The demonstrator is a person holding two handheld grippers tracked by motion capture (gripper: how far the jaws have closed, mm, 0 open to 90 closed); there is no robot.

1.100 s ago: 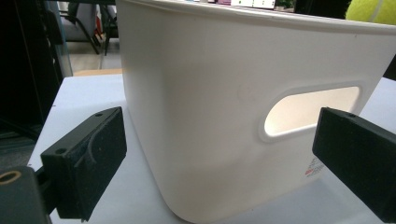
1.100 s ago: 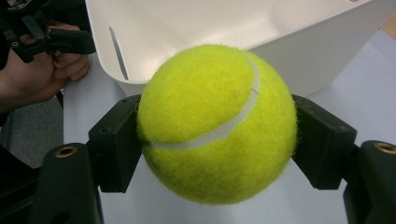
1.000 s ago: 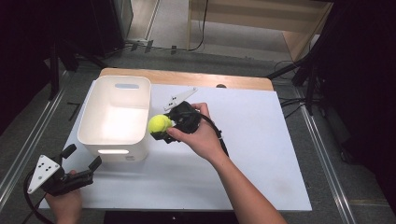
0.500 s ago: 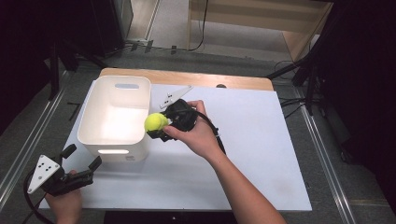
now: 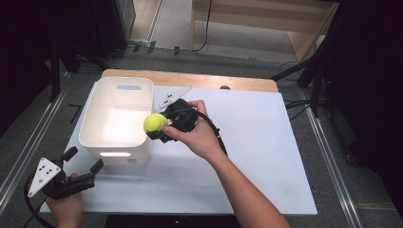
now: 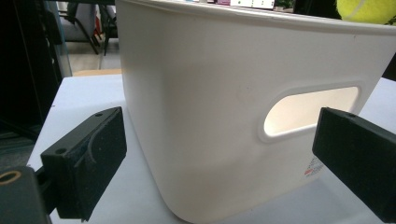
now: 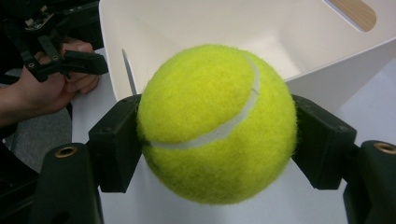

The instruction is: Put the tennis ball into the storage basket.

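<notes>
Your tennis ball (image 5: 155, 123) is bright yellow-green and fuzzy, with one curved white seam sweeping from its upper right down to its lower left in the right gripper view (image 7: 217, 123). You hold it off the table, pinched at its 3 and 9 o'clock sides between two black pads. In the high view it hangs right over the bin's rim, at the bin's 3 o'clock edge.

Your white bin (image 5: 97, 142) is a deep, rounded-corner plastic tub standing upright at the table's 9 o'clock side, open at the top, with an oval handle slot in each short end wall (image 6: 308, 109). Its inside looks bare.
</notes>
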